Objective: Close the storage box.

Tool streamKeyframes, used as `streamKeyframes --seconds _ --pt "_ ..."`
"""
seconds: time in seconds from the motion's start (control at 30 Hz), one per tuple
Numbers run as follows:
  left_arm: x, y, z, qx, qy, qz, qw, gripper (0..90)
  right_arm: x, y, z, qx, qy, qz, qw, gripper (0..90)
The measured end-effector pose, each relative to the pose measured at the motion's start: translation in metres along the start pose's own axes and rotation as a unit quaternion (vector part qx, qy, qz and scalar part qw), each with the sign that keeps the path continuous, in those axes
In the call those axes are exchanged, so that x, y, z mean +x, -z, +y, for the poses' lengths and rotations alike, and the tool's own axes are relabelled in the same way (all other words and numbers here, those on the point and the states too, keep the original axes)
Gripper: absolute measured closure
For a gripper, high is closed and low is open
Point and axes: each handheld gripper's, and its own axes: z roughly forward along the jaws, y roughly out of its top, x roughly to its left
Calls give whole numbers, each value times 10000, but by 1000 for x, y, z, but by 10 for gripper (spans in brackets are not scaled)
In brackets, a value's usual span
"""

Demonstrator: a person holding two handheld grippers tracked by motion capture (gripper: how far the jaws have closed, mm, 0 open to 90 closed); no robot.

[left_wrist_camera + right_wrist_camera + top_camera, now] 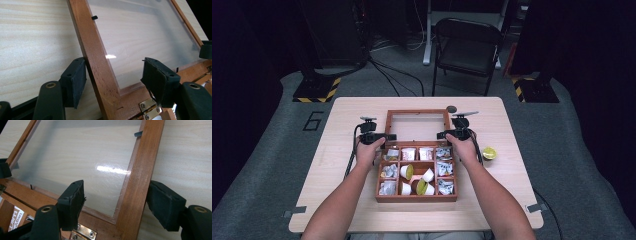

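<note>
Nearest the person, both forearms reach from the bottom edge of the high view up either side of a reddish-brown wooden compartment box (pixel 416 198), whose cells hold white cups, lime-green pieces and crinkled packets too small to identify. At the box's far edge its glass-paned wooden lid (pixel 417 125) lies swung open, flat on the pale wooden worktop (pixel 337 125). Each hand holds its tool level, pointing inward at a lid corner. The left gripper (pixel 113 75) straddles the lid's side rail, one pad touching the wood, the other standing off over the glass, so the jaws are spread. The right gripper (pixel 116 201) likewise brackets the opposite rail, neither pad pressing. Brass hinges (pixel 147 110) are cut off below. Right of the box sits a halved lime (pixel 489 152); beyond the worktop stands a dark folding chair (pixel 467 47).
</note>
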Motion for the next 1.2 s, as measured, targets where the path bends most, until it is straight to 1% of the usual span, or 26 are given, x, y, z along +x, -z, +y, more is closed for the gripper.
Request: streamKeyframes --seconds 0.03,0.07,0.1,0.13,0.17,0.2,0.23,0.3,0.33,0.37,0.4,0.47,0.5,0.53,0.57,0.6,0.63,0.67,0.83,0.87,0.93,1.03,1.07,1.1,1.13,1.2 --pt "-1 0 0 -41 44 -2 10000 362 0 1 0 -8 -5 2 10000 311" --pt "0 0 0 -71 -20 -3 10000 364 0 1 0 -18 -3 12 10000 313" --pt "0 1 1 -46 -69 -3 10000 366 0 2 1 -42 10 15 10000 317" --pt "-1 1 1 -95 -2 -12 10000 369 0 3 1 -45 12 25 10000 318" --pt "-1 2 1 -110 -11 -19 9999 370 1 3 1 -74 1 25 10000 318" --pt "-1 3 1 -111 -68 -19 9999 372 1 4 1 -83 21 25 10000 318" --pt "-2 3 1 -131 -45 -23 9999 372 1 4 1 -98 42 34 9999 319" --pt "-1 5 2 -122 -137 -26 9998 375 1 6 1 -132 63 53 9999 320" --pt "-2 5 2 -183 -90 -31 9998 375 2 7 2 -141 69 54 9999 320" --pt "-3 5 2 -191 -77 -34 9998 377 2 7 2 -164 87 57 9998 320" --pt "-2 7 3 -171 -157 -46 9997 379 2 8 2 -180 96 63 9998 320" --pt "-3 8 3 -221 -148 -65 9996 382 3 10 2 -212 113 77 9997 323" --pt "-3 9 3 -199 -209 -56 9996 383 3 11 2 -233 134 80 9996 325" --pt "-4 9 4 -226 -161 -69 9996 383 3 11 2 -247 139 79 9996 329" --pt "-3 10 4 -218 -234 -72 9995 384 4 13 2 -231 87 70 9997 331" --pt "-4 10 4 -244 -186 -76 9995 386 5 13 2 -230 51 78 9997 332" --pt "-4 11 4 -254 -215 -86 9994 387 4 14 2 -259 126 84 9995 332" --pt "-5 11 4 -278 -198 -86 9994 388 5 15 3 -266 127 89 9995 334" --pt "-4 15 5 -281 -325 -105 9990 401 5 18 3 -332 192 132 9992 341" --pt "-5 15 5 -309 -270 -125 9991 402 5 18 3 -333 187 129 9992 342" --pt "-5 16 6 -326 -301 -122 9989 402 6 19 3 -350 207 133 9991 344" --pt "-6 17 6 -353 -284 -123 9989 402 6 21 3 -378 214 134 9990 345" --pt "-6 18 6 -333 -321 -130 9988 402 7 21 3 -385 207 139 9989 345" --pt "-6 18 6 -341 -321 -134 9988 402 7 22 3 -384 250 134 9989 347" --pt "-6 19 6 -340 -372 -134 9986 402 7 22 3 -394 283 132 9987 347" --pt "-7 19 6 -371 -330 -160 9986 402 8 23 3 -415 275 136 9987 348"
